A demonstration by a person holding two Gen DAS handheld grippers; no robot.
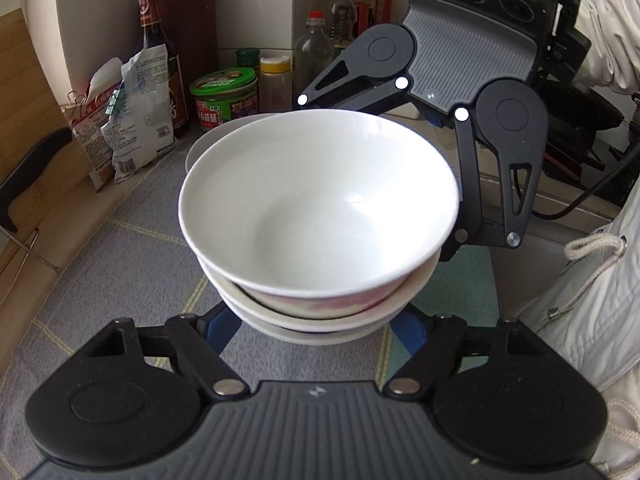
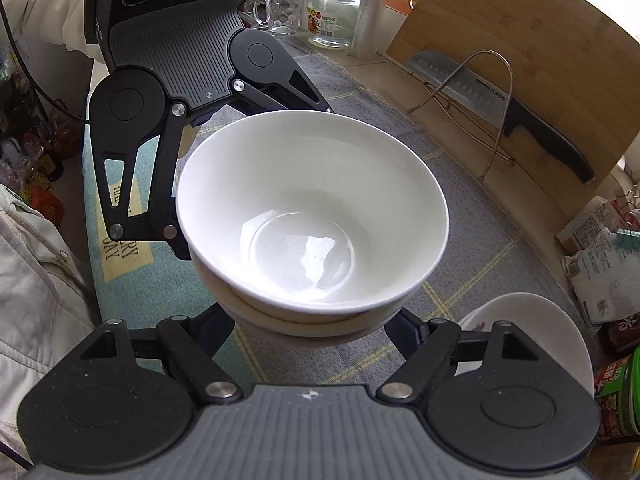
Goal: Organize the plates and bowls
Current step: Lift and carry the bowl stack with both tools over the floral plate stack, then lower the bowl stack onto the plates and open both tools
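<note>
A: Which step are you on?

B: Stacking, I judge. Your left tool (image 1: 316, 320) and right tool (image 2: 312, 320) stand spread wide on opposite sides of the nested bowl stack (image 1: 320, 216), under its base; whether they press it, I cannot tell.

A: And next?

B: Glossy, smooth white porcelain: keep it level above the checked cloth (image 1: 120, 272) on the surface, near the plate (image 2: 540, 320).

Three nested white bowls (image 1: 316, 216), upright, beside a white plate (image 2: 532, 320) on the cloth-covered counter.
</note>
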